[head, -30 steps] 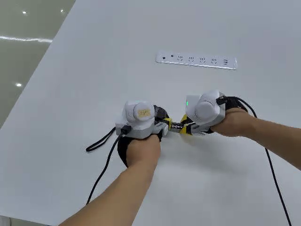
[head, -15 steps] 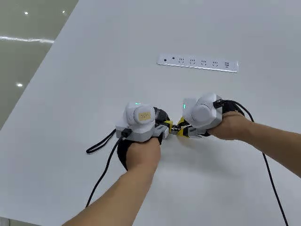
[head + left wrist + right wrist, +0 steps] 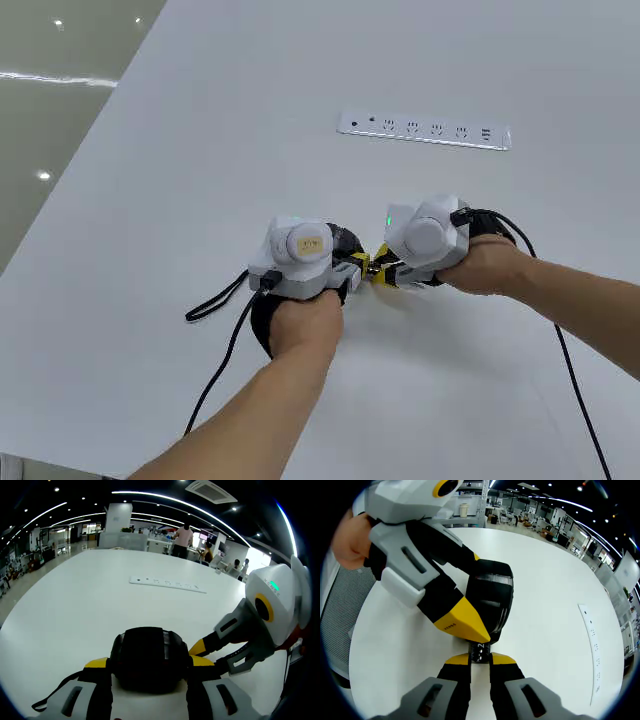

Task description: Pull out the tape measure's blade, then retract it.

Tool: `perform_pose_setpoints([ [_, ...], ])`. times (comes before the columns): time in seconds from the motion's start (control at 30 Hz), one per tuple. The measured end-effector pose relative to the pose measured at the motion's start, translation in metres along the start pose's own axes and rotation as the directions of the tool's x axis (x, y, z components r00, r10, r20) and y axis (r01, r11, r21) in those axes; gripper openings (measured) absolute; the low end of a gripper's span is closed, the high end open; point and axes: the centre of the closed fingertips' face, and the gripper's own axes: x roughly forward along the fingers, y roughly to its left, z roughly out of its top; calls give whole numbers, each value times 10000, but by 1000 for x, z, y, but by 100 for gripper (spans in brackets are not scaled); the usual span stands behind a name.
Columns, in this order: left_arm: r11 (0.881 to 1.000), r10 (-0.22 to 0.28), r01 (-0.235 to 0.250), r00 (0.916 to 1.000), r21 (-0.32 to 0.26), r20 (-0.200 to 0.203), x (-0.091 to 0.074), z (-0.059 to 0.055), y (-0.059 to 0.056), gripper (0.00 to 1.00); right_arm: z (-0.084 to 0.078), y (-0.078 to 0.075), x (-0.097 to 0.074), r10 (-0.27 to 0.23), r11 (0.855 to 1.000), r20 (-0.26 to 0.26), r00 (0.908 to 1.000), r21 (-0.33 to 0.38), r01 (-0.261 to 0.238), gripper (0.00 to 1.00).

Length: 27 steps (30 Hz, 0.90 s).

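Now the left gripper (image 3: 150,664) clamps its yellow-tipped fingers on the round black tape measure case (image 3: 490,600) over the white worktop (image 3: 200,150), while the right gripper (image 3: 480,658) pinches the short blade tip (image 3: 480,651) between its fingers, just beside the case.

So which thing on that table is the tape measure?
On the white table, nearer than the long power strip, find the left gripper. The tape measure is the rounded black case clamped between its yellow-tipped jaws; its neighbours are mostly white.
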Motion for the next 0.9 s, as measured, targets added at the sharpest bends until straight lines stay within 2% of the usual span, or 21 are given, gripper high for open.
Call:
perform_pose_setpoints([
  [0.2,10000,5,-5,10000,-1,46,-1,0,0,57,3,0,0,-32,9999,66,10000,165,31,13],
  [0.53,10000,1,-1,10000,-29,51,-1,-1,0,57,6,1,2,-93,9995,33,10000,-292,94,13],
  [0.9,10000,-25,26,10000,-63,46,-1,-1,0,57,8,1,2,-131,9992,5,9999,-390,131,13],
])
